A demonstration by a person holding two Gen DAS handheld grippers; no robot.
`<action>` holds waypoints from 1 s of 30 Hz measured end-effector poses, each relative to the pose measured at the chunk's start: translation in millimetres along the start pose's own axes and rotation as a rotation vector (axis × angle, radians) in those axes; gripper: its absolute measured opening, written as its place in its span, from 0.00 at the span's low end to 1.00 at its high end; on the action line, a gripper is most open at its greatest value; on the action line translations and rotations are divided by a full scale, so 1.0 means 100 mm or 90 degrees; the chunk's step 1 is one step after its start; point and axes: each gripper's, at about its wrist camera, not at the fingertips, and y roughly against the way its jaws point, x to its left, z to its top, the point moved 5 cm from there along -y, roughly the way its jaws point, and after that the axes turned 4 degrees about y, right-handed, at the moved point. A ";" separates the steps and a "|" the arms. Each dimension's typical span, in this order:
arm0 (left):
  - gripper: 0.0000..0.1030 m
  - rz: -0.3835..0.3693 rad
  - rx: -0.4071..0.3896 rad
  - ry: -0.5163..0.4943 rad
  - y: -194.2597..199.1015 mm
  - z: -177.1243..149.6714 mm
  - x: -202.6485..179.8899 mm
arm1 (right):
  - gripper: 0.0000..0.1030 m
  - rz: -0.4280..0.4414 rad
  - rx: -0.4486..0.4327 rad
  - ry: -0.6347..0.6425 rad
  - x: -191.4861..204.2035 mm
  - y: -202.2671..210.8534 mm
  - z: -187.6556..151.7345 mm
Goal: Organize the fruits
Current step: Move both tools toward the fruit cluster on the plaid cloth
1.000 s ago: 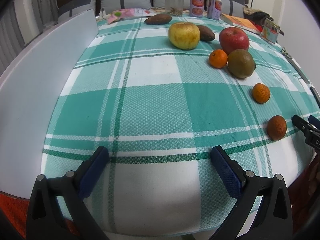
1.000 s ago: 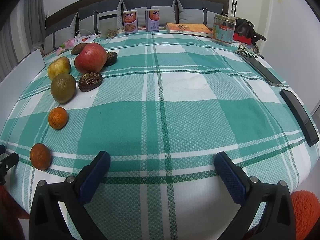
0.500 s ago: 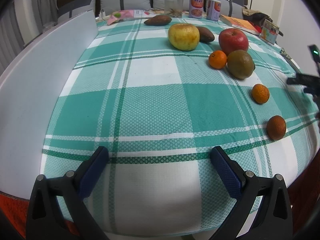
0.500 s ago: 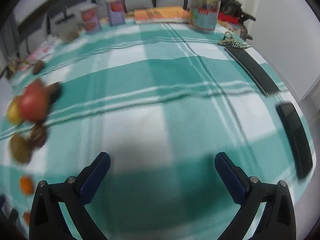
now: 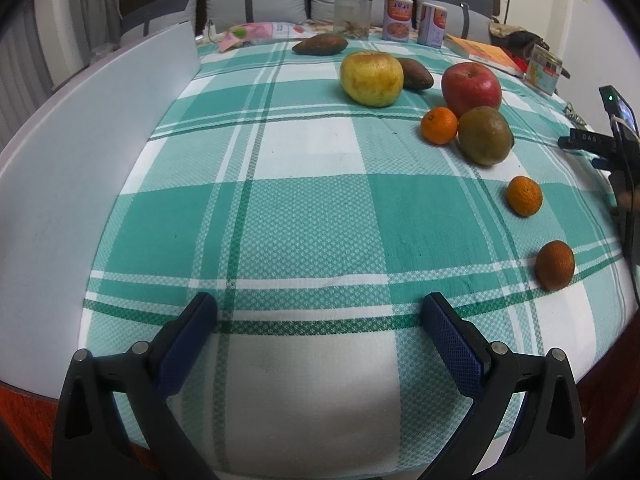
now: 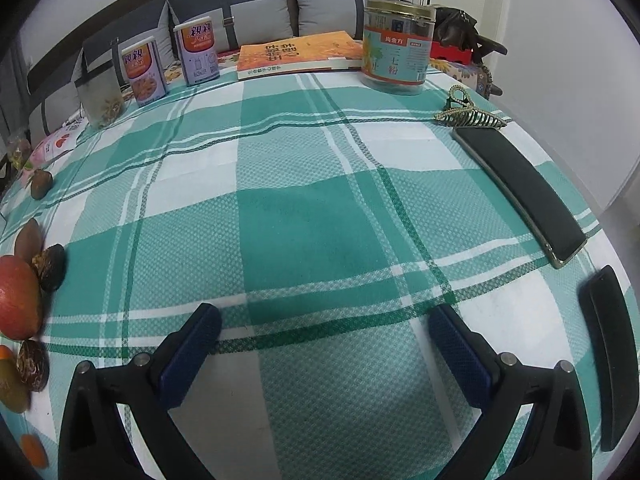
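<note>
On the green plaid tablecloth point(image 5: 304, 216), the left wrist view shows a yellow apple point(image 5: 371, 78), a red apple point(image 5: 471, 89), a green-brown fruit point(image 5: 485, 135), three small oranges point(image 5: 439, 125) point(image 5: 524, 195) point(image 5: 554, 265) and brown fruits point(image 5: 320, 44) point(image 5: 416, 74). My left gripper point(image 5: 318, 316) is open and empty near the table's front edge. My right gripper point(image 6: 324, 326) is open and empty over the cloth; its body shows at the right edge of the left wrist view point(image 5: 600, 144). In the right wrist view, the red apple point(image 6: 16, 304) and dark fruits point(image 6: 50, 266) lie at the far left.
A white board point(image 5: 80, 152) stands along the table's left side. Two cartons point(image 6: 144, 70) point(image 6: 197, 51), a clear container point(image 6: 100, 96), a book point(image 6: 300, 54) and a jar point(image 6: 396, 62) stand at the back. A hair clip point(image 6: 468, 114) and two dark phones point(image 6: 520, 192) point(image 6: 612, 352) lie on the right.
My right gripper has lifted and swung forward and right over the table, so the fruits slid to its view's left edge. My left gripper has hardly moved.
</note>
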 end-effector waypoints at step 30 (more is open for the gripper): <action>1.00 -0.002 0.007 -0.002 0.00 0.00 0.00 | 1.00 -0.001 -0.001 0.000 0.00 0.00 0.00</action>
